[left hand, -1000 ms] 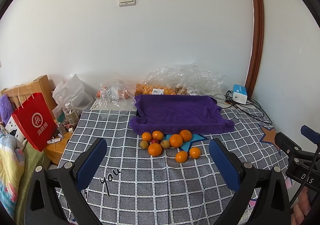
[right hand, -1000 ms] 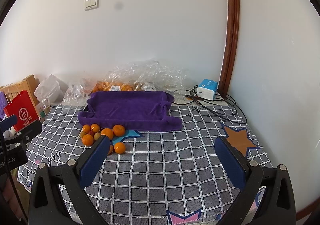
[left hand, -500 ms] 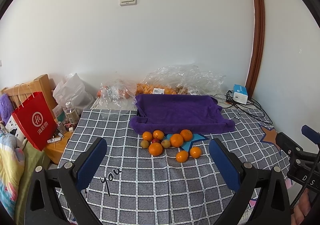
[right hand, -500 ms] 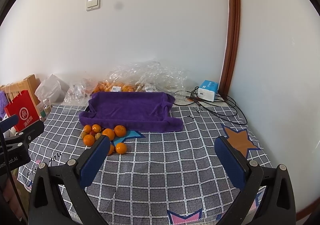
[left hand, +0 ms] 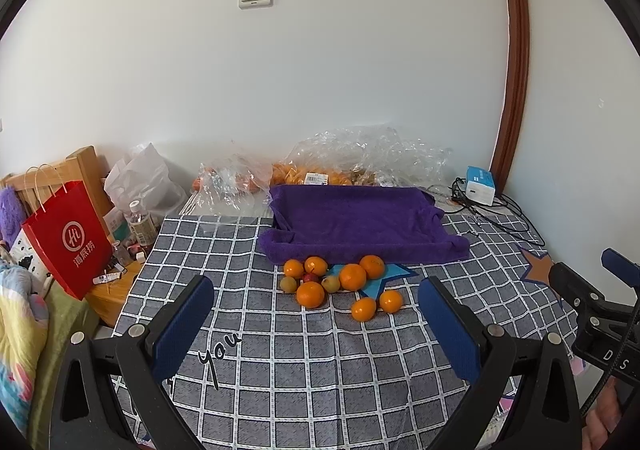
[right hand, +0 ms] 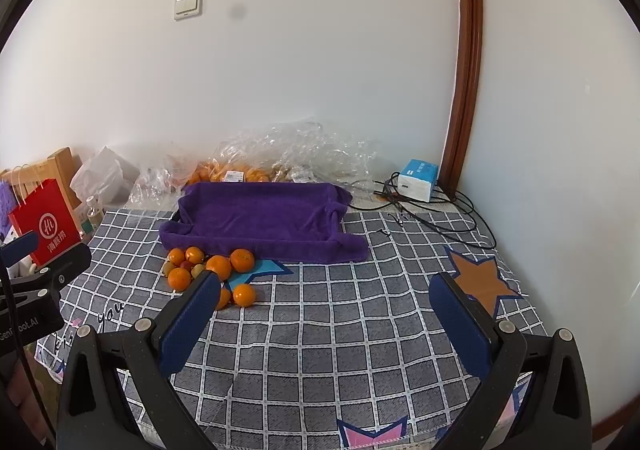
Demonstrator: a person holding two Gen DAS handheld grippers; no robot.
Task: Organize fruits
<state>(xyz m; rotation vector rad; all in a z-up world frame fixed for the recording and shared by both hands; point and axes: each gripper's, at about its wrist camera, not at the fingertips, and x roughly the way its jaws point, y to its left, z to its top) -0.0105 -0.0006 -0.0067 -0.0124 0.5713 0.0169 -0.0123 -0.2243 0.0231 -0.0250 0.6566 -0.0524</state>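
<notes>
Fruit pile (left hand: 336,284) — loose cluster on the checked cloth (left hand: 320,362), just in front of the near edge of the purple towel-lined tray (left hand: 356,221). Mostly oranges, round and bright; a few smaller greenish-brown fruits (left hand: 289,284) and one small dark red one (left hand: 308,277) sit tucked among them. Two oranges (left hand: 376,305) lie a little nearer the camera, slightly off from the main group. Tray holds nothing visible.

Step in hand, by my reading: the very start — approach, nothing picked yet. All fruit is on the cloth, none in the tray.

Left gripper (left hand: 318,326): fingers wide apart, empty, held above the cloth, well short of the pile, aimed roughly at it. Right gripper (right hand: 326,324): fingers likewise spread, empty; its left pad partly hides one of the near oranges in the right wrist view.

Next move likely calls for bringing one gripper down over an outlying orange, closing gently around its widest part, then lifting it to the tray. Round fruit may roll if nudged.

Beyond: clear plastic bags (left hand: 360,157) with more oranges against the wall, red paper bag (left hand: 68,238) at left, blue-white box (left hand: 480,185) with cables at right.
</notes>
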